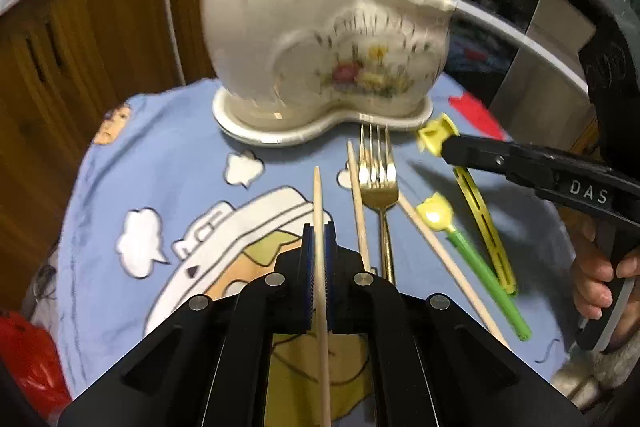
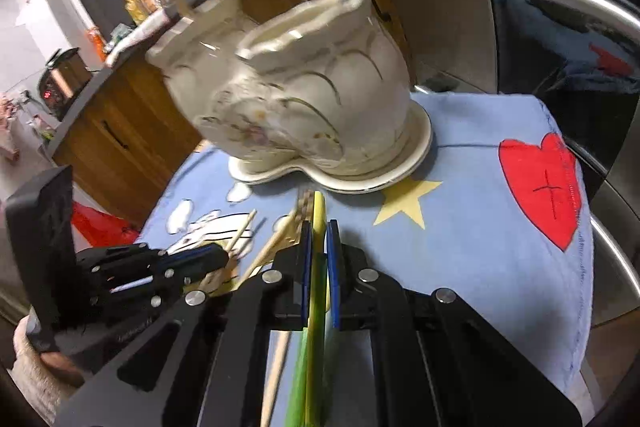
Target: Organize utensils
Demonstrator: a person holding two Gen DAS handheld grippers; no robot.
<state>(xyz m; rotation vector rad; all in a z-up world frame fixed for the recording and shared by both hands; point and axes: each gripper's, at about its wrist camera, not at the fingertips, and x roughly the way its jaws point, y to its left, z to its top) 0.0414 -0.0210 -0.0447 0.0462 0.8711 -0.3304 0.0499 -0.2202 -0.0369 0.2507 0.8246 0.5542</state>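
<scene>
A: Three chopsticks lie or hang near the gold fork (image 1: 378, 183); which is held?
B: The left gripper (image 1: 319, 239) fingers clamp one chopstick (image 1: 319, 211), long axis near-to-far, tip toward the ceramic holder (image 1: 320, 39). The right gripper (image 2: 319, 247) pinches a yellow utensil (image 2: 319, 227) above the blue cloth (image 2: 480, 227).

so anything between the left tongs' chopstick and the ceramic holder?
Nothing visible. The left tongs are shut on the chopstick, whose tip points at the ceramic utensil holder. Only bare blue cloth lies between; the gold fork sits off to the right.
</scene>
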